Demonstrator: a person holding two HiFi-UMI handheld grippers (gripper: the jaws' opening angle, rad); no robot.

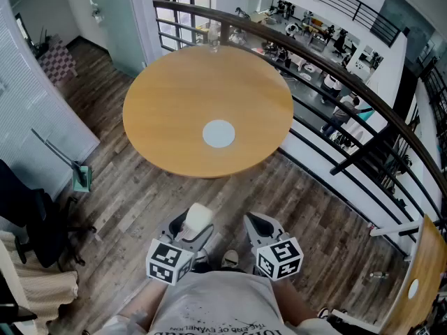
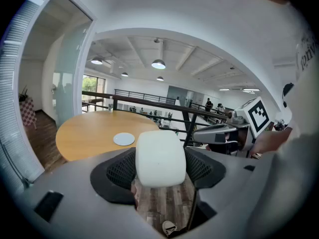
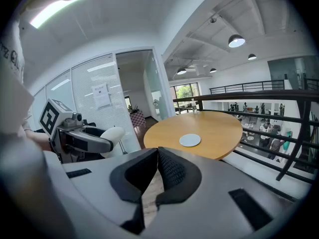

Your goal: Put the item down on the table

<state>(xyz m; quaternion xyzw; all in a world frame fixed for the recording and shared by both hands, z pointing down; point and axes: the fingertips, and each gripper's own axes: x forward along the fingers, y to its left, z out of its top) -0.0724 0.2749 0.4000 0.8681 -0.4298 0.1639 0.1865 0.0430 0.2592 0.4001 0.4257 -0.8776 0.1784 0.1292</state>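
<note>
White rounded item [image 2: 160,158], clamped in the left gripper [image 1: 191,230], is well short of the round wooden table [image 1: 174,103]. The right gripper [image 3: 155,169] has its jaws together and is empty. Nothing is set down yet.

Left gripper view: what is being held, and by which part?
A white rounded block, clamped by its sides between the pads of the left gripper; right gripper shut, empty.

Round wooden desk [image 1: 174,103] stands on plank floor [image 1: 140,201]. Flat pale grey disc [image 1: 218,133] lies on it, a little toward 5 o'clock from centre. Clear bottle [image 1: 214,38] upright at the 12 o'clock rim.
</note>
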